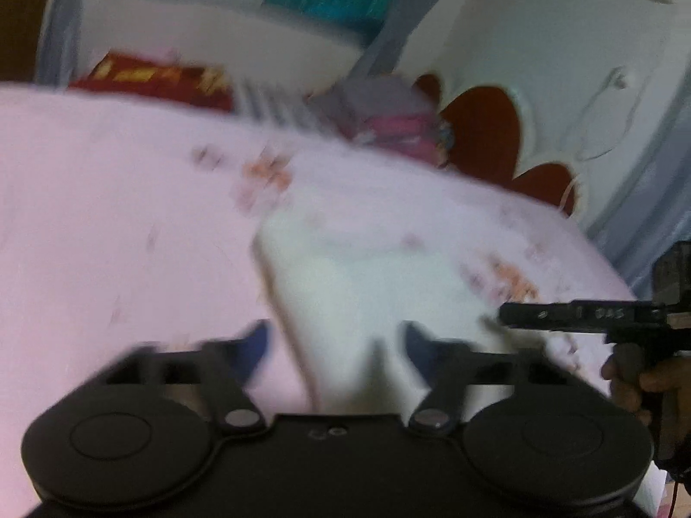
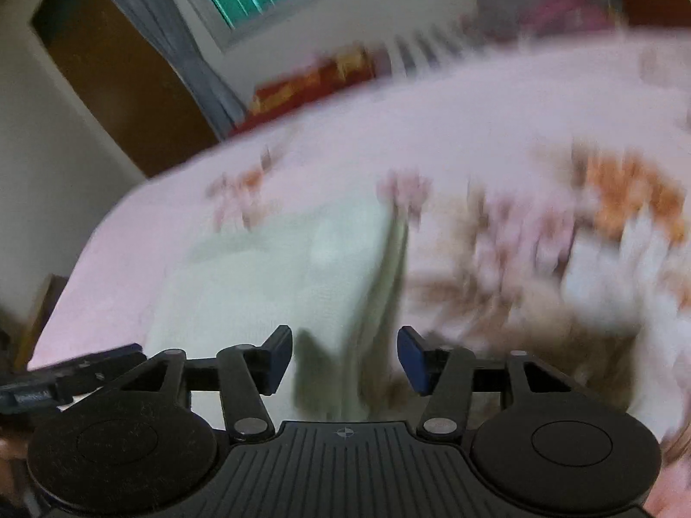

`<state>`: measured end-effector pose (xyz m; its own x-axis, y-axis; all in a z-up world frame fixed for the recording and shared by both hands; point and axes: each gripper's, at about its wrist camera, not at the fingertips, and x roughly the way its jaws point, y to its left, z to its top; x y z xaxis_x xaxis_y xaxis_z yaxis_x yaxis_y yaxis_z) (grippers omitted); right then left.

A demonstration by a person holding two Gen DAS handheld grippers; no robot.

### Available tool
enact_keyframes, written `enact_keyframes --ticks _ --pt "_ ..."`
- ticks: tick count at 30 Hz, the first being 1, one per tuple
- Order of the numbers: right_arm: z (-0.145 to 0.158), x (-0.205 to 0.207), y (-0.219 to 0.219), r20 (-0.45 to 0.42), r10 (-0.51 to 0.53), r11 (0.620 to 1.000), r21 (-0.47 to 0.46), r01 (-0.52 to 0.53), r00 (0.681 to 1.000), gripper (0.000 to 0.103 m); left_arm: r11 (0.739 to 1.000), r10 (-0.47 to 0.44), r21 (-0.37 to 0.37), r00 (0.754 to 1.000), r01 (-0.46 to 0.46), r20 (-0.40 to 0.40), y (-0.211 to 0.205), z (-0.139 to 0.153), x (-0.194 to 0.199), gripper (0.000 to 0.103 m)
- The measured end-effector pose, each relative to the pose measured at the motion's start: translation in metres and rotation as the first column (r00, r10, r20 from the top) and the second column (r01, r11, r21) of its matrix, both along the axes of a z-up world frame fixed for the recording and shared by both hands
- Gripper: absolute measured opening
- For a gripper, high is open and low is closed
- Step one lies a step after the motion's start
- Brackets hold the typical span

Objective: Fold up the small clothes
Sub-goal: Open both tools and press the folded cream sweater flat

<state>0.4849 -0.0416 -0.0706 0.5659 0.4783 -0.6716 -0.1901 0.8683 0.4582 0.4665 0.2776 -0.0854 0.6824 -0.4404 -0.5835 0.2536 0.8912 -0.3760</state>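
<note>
Both tools hang over a pale folded garment [image 2: 276, 276] on the pink floral bedsheet [image 1: 108, 198]. The left tool [image 1: 334, 345] stands part open astride the cloth's edge. The right tool [image 2: 343, 354] gapes, gripping nothing.

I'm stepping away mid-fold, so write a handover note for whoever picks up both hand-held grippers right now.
Left hand-held gripper: jaws apart, straddling the near edge of the pale white garment; pads not visibly pressing it.
Right hand-held gripper: jaws open around the garment's near right edge, not gripping.
Things: the garment lies on the pink floral bedsheet, looking already folded over, with a thick layered edge on its right in the right wrist view.
Done: apparently at least one fold; blur hides detail.
Left: probably regrip the near edge, fold again, smooth it flat.
</note>
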Motion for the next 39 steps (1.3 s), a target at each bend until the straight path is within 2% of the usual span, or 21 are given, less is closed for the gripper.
enact_keyframes --ticks 1,2,3,4,7,10,12,15,19,22,24,26,28,30,33,35,37,39 --pt "0.006 0.004 0.003 0.022 0.014 1.000 -0.005 -0.014 1.000 0.053 1.000 -0.013 0.008 1.000 0.013 0.022 -0.004 0.004 0.007 0.034" --pt "0.011 0.008 0.009 0.049 0.025 1.000 -0.018 -0.025 0.998 0.046 0.999 -0.023 0.034 0.998 0.021 0.054 -0.009 0.008 0.011 0.034" --pt "0.016 0.013 0.018 0.083 0.046 0.998 -0.042 -0.042 0.995 0.033 0.997 -0.042 0.060 0.997 0.037 0.070 -0.016 0.010 0.017 0.034" --pt "0.018 0.020 0.029 0.105 0.073 0.995 -0.074 -0.066 0.992 0.031 0.995 -0.065 0.084 0.996 0.059 0.066 -0.022 0.008 0.026 0.034" --pt "0.012 0.034 0.052 0.105 0.138 0.983 -0.135 -0.123 0.985 0.031 0.990 -0.097 0.104 0.995 0.093 0.026 -0.032 -0.006 0.046 0.034" --pt "-0.021 0.045 0.067 0.056 0.193 0.958 -0.226 -0.176 0.980 0.031 0.983 -0.149 0.110 0.989 0.147 0.011 -0.039 -0.020 0.053 0.034" --pt "-0.033 0.045 0.063 0.097 0.182 0.944 -0.295 -0.146 0.979 0.031 0.983 -0.160 0.095 0.987 0.158 0.009 -0.040 -0.025 0.048 0.034" --pt "-0.043 0.053 0.047 0.059 0.123 0.973 -0.205 -0.109 0.991 0.031 0.979 -0.169 0.119 0.985 0.165 0.020 -0.044 -0.026 0.045 0.034" --pt "-0.040 0.050 0.049 0.066 0.119 0.969 -0.225 -0.102 0.991 0.031 0.977 -0.160 0.153 0.986 0.151 0.048 -0.045 -0.010 0.029 0.033" --pt "-0.009 0.017 0.046 0.149 0.148 0.959 -0.263 -0.106 0.978 0.031 0.976 -0.158 0.161 0.985 0.144 0.076 -0.044 0.000 0.002 0.033" --pt "-0.002 -0.004 0.047 0.179 0.191 0.955 -0.261 -0.141 0.965 0.031 0.981 -0.137 0.147 0.988 0.125 0.078 -0.043 0.003 -0.016 0.031" --pt "-0.002 -0.023 0.050 0.195 0.235 0.941 -0.290 -0.173 0.952 0.030 0.986 -0.134 0.112 0.989 0.127 0.065 -0.045 0.000 -0.033 0.032" --pt "-0.012 -0.038 0.055 0.189 0.287 0.914 -0.349 -0.209 0.939 0.026 0.978 -0.133 0.167 0.990 0.124 0.044 -0.056 -0.008 -0.040 0.030" --pt "-0.025 -0.043 0.057 0.196 0.288 0.884 -0.431 -0.181 0.937 0.023 0.980 -0.111 0.165 0.994 0.107 0.016 -0.062 -0.016 -0.042 0.030" --pt "-0.025 -0.043 0.051 0.205 0.225 0.897 -0.426 -0.120 0.953 0.023 0.984 -0.085 0.159 0.996 0.080 0.030 -0.067 -0.007 -0.056 0.030" --pt "-0.014 -0.051 0.047 0.219 0.194 0.914 -0.396 -0.094 0.956 0.023 0.985 -0.073 0.159 0.996 0.066 0.041 -0.068 -0.003 -0.068 0.030" --pt "-0.003 -0.068 0.044 0.228 0.221 0.929 -0.346 -0.134 0.948 0.023 0.984 -0.052 0.171 0.997 0.043 0.050 -0.069 -0.003 -0.083 0.030" --pt "-0.002 -0.087 0.046 0.218 0.269 0.922 -0.341 -0.185 0.938 0.023 0.986 -0.027 0.168 0.999 0.020 0.040 -0.067 -0.007 -0.096 0.030"
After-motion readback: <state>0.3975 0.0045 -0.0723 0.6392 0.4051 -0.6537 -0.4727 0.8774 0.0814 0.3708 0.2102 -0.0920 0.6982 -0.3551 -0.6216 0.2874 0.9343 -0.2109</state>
